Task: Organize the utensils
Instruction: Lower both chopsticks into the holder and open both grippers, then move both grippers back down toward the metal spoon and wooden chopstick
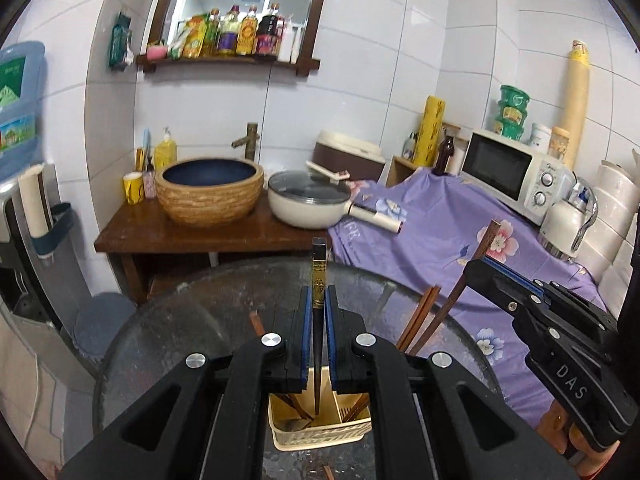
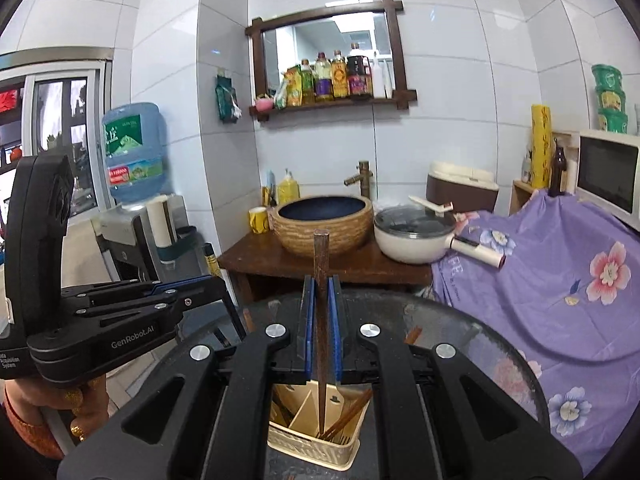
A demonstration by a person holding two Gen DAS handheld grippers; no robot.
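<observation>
Chopsticks are the business here, one in each gripper. The left gripper (image 1: 319, 308) is clenching a black chopstick (image 1: 319, 280) with gold bands between its blue-lined jaws; the stick is standing nearly upright, its square butt poking above the jaws and its thin tip hanging over the cream basket (image 1: 320, 428) below. The right gripper (image 2: 321, 316) is likewise clamping a brown wooden chopstick (image 2: 321, 264), upright, with its point dipping toward the same basket (image 2: 316, 444). In the left wrist view the right gripper (image 1: 486, 266) is showing at the right edge, the brown chopstick (image 1: 489, 236) sticking out above its jaws. In the right wrist view the left gripper (image 2: 208, 284) is reaching in from the left, held by a hand (image 2: 76, 412) with gold-painted nails.

The basket is sitting on a round glass table (image 2: 500, 360) and is split into compartments; several brown chopsticks (image 2: 348, 412) are already leaning inside it, and more (image 1: 418, 316) are rising behind the left gripper's frame.

Beyond the table, a wooden stand is carrying a woven-look basin (image 1: 210, 194) with a dark blue bowl, a brass tap (image 1: 248, 142) and a cream pan (image 1: 308, 204) with a glass lid. To the right, a purple flowered cloth (image 1: 440, 232) is draped under a white microwave (image 1: 508, 172). A framed mirror (image 1: 244, 12) with bottles on its shelf is hanging on the white tiled wall.
</observation>
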